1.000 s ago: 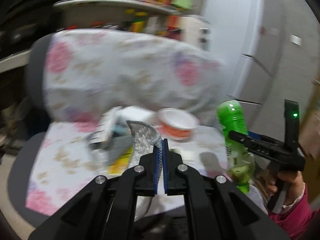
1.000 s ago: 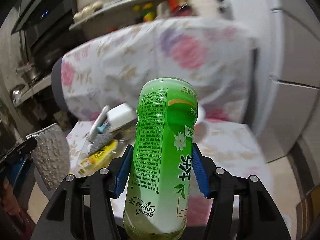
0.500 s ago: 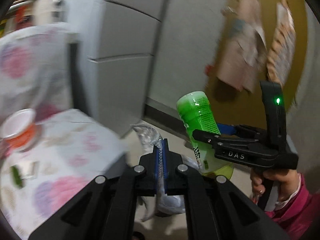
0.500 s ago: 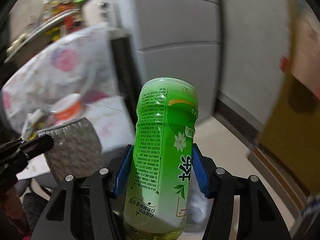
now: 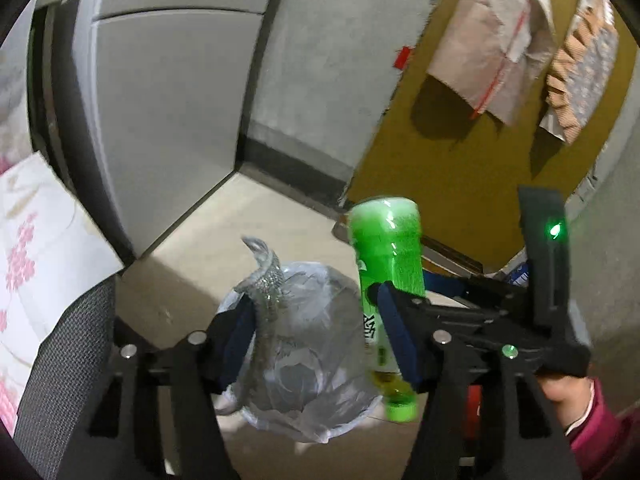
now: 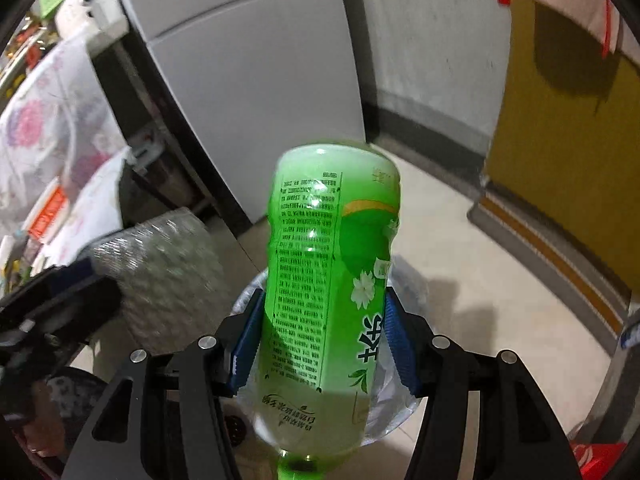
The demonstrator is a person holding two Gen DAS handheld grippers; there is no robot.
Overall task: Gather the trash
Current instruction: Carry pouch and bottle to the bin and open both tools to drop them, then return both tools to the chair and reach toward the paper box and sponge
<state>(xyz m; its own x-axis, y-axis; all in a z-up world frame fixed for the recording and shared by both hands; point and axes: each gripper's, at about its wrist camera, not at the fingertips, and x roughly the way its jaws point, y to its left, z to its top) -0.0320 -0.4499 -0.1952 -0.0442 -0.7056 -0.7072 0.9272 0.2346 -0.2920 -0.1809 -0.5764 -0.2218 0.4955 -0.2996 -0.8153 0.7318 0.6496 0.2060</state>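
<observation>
My left gripper (image 5: 320, 344) has its jaws spread wide over a bin lined with a clear plastic bag (image 5: 312, 364). A silver foil wrapper (image 5: 266, 292) hangs by the left pad, touching it. My right gripper (image 6: 322, 340) is shut on a green tea bottle (image 6: 328, 280), held cap down over the same lined bin (image 6: 400, 380). The bottle (image 5: 386, 280) and the right gripper also show in the left wrist view. The foil wrapper (image 6: 168, 264) shows at the left of the right wrist view.
A chair with a floral cloth (image 5: 36, 264) and mesh edge (image 5: 68, 364) is at the left. A grey cabinet (image 5: 168, 112) and a yellow door (image 5: 460, 152) with hanging cloths stand behind. Trash on the chair shows in the right wrist view (image 6: 48, 216).
Both grippers swung from the chair to above the bin. The left jaws, clamped on the foil wrapper before, have opened. The right still holds the bottle.
</observation>
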